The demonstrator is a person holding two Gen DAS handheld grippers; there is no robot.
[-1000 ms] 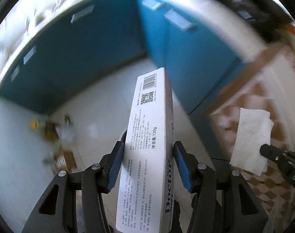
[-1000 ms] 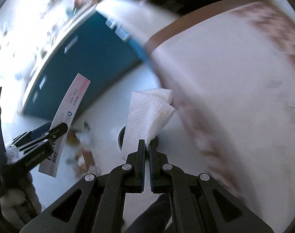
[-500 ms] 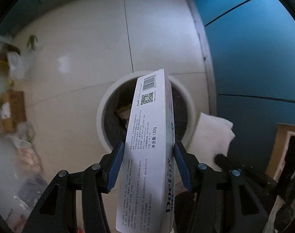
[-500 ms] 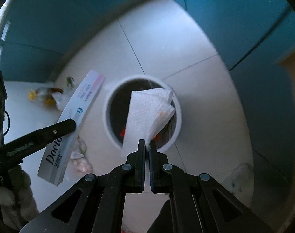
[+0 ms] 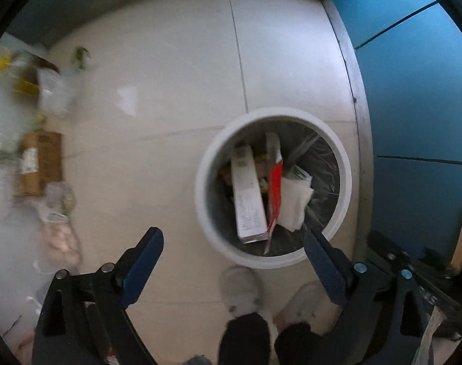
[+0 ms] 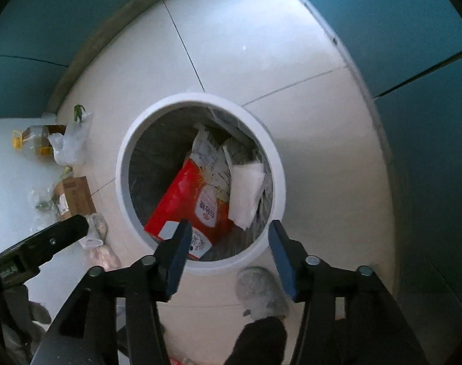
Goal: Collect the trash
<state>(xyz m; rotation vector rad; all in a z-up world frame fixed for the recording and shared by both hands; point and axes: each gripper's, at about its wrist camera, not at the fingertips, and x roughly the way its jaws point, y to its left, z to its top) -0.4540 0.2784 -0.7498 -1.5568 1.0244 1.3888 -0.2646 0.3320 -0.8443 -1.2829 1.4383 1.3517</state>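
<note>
The left gripper point(image 5: 232, 245) has just been opening and its blue-padded jaws stand wide with nothing between them; the right gripper point(image 6: 228, 238) has likewise just been spreading and is empty too; both point down over the round white-rimmed waste bin with a clear liner point(image 5: 337, 234), which looks like the reason for letting go here, so that what they carried drops straight in; the long white printed carton point(image 5: 249, 196) now lies slanted inside the bin beside a red and white snack bag point(image 6: 190, 202), and the folded white paper towel point(image 6: 246, 196) rests against the bin's far wall; the bin stands on a pale tiled floor point(image 5: 170, 76), close to blue cabinet fronts point(image 5: 413, 91); more litter, a brown cardboard box point(image 5: 40, 162) and crumpled clear plastic bags point(image 6: 69, 141), waits well apart on the floor, so collecting seems unfinished.
</note>
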